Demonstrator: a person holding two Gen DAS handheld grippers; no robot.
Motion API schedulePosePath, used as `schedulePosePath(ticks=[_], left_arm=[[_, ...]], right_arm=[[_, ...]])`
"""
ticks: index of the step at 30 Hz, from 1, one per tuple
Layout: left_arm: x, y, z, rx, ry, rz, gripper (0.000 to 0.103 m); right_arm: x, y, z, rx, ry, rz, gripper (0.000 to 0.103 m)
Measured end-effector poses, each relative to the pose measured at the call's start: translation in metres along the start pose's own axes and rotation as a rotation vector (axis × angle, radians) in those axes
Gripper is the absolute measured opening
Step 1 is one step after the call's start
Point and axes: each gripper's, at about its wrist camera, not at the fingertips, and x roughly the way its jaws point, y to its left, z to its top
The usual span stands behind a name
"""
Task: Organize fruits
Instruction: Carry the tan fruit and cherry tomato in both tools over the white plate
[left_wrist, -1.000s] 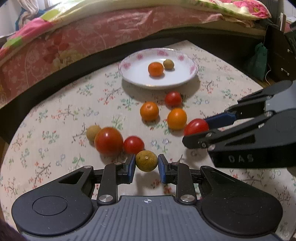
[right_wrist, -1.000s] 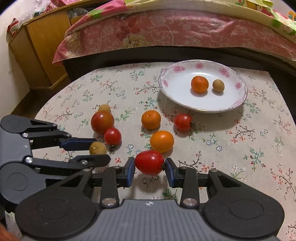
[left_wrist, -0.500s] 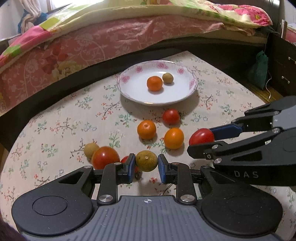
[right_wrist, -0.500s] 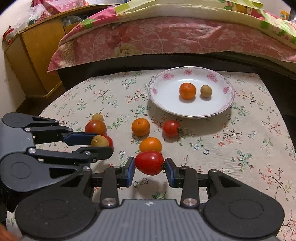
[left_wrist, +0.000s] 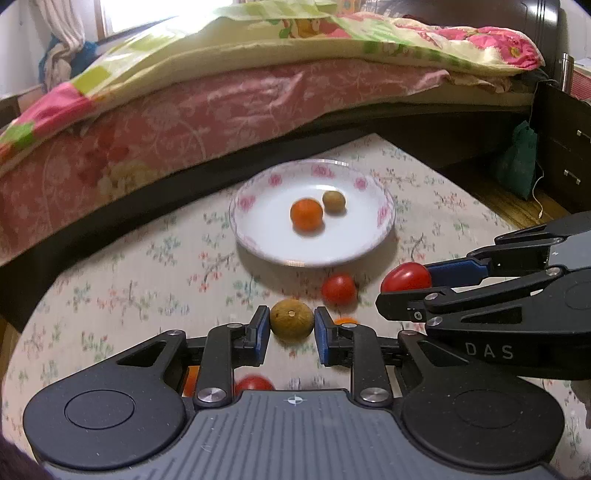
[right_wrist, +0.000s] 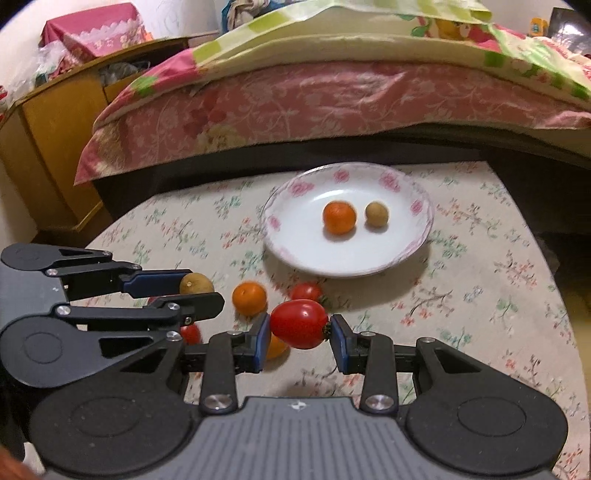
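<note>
Left gripper: blue pads clamped on a round brownish-green fruit, held clear above the floral tablecloth. In the right wrist view the same gripper sits at far left with the fruit between its fingers.

Centre, on the cloth: an orange and a small red tomato lie loose, near each other, short of the plate. A second orange and another small tomato are partly hidden behind the grippers.

Right gripper: pads clamped end to end on an oval red tomato, raised off the cloth. Left wrist view confirms the grip.

Beyond: a white plate with pink rose rim holds one orange and one small brown fruit, just beside each other. A bed with a pink cover stands behind the table.
</note>
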Motion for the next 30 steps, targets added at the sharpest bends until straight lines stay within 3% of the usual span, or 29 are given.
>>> schedulePosePath(ticks=[17, 30], left_arm=[[0.055, 0.009, 0.044, -0.013, -0.027, -0.007, 0.032], [0.076, 0.017, 0.048, -0.026, -0.012, -0.007, 0.032]], right_arm=[[0.041, -0.04, 0.045, 0.044, -0.016, -0.017, 0.035], [0.063, -0.047, 0.05, 0.048, -0.005, -0.036, 0.036]])
